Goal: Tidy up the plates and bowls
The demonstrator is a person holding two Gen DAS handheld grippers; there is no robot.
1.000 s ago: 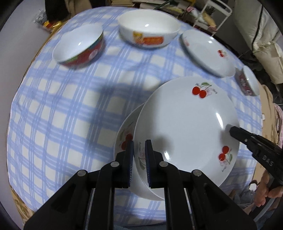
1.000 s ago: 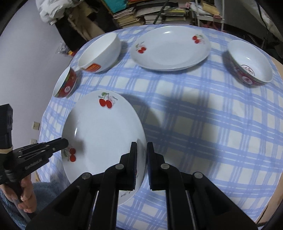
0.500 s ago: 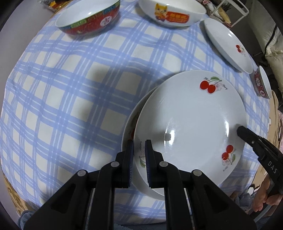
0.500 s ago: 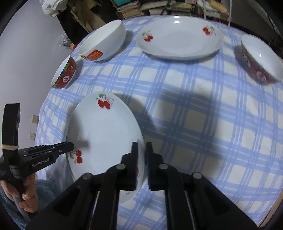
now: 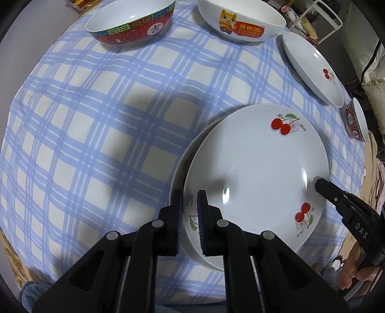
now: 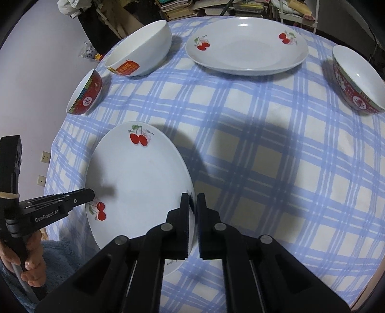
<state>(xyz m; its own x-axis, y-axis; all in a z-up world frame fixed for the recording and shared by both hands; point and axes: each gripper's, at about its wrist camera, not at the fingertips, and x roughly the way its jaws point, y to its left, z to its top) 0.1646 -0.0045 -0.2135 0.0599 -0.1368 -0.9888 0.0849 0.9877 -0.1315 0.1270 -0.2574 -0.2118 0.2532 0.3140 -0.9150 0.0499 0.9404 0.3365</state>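
A white cherry plate (image 5: 255, 168) is held by both grippers just over a second cherry plate (image 5: 176, 175), whose left rim peeks out beneath it. My left gripper (image 5: 190, 199) points straight down and is shut on the top plate's near rim. My right gripper (image 6: 193, 199) is shut on the opposite rim of the same plate (image 6: 137, 183). Each gripper shows in the other's view: the right one (image 5: 321, 184) at the plate's right edge, the left one (image 6: 90, 192) at its left edge.
On the blue checked tablecloth (image 5: 96, 120) stand a red patterned bowl (image 5: 131, 26), a white bowl with a cat picture (image 5: 240, 21), a third cherry plate (image 6: 247, 50) and a red floral bowl (image 6: 356, 81). Hands grip both handles at the table's near edge.
My left gripper and the held plate have sunk toward the table and the lower plate. The far bowls slid up in the left view. The right gripper stayed on the rim.
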